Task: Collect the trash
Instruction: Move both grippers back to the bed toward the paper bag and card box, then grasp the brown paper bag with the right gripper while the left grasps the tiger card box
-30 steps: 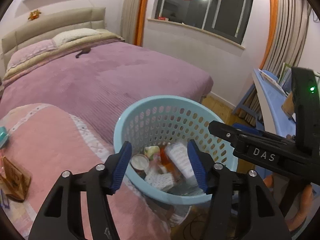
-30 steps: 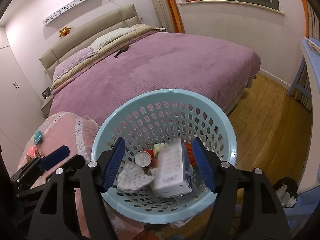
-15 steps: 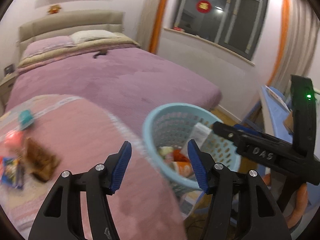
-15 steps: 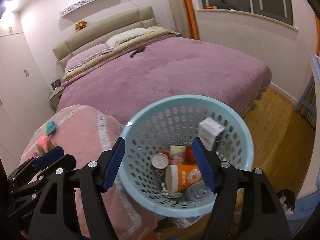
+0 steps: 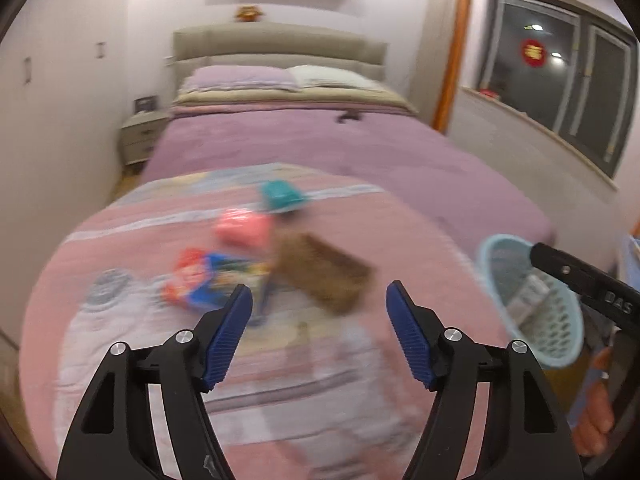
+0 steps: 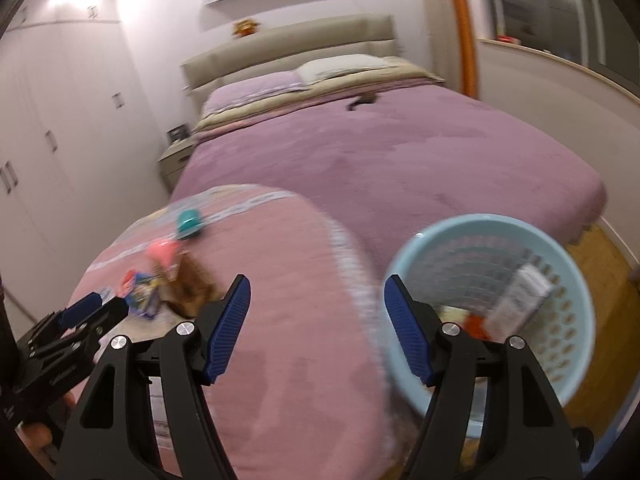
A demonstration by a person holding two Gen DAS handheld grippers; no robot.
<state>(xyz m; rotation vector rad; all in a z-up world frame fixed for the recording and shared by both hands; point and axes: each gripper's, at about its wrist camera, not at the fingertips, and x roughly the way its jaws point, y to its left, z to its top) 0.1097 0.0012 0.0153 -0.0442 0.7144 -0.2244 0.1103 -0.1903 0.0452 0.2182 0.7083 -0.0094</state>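
A light blue perforated basket (image 6: pixel 568 344) stands on the floor beside the pink table (image 6: pixel 296 304), with a white carton (image 6: pixel 520 304) and other trash in it; it also shows in the left wrist view (image 5: pixel 552 320). On the pink cloth lie a brown crumpled bag (image 5: pixel 324 276), a colourful snack packet (image 5: pixel 208 280), a pink item (image 5: pixel 240 230) and a teal item (image 5: pixel 280 196). My left gripper (image 5: pixel 319 306) is open and empty, just short of the brown bag. My right gripper (image 6: pixel 317 300) is open and empty between table and basket. Both views are blurred.
A large bed with a purple cover (image 5: pixel 340 152) fills the space behind the table, with a small dark object (image 6: pixel 362 101) on it. A nightstand (image 5: pixel 142 138) stands at the bed's left. Wardrobes (image 6: pixel 36 140) line the left wall. Wooden floor (image 6: pixel 612 276) lies right of the basket.
Both grippers have swung left, away from the basket toward the trash on the pink table. The basket has shifted to the right in both views. Both stay open.
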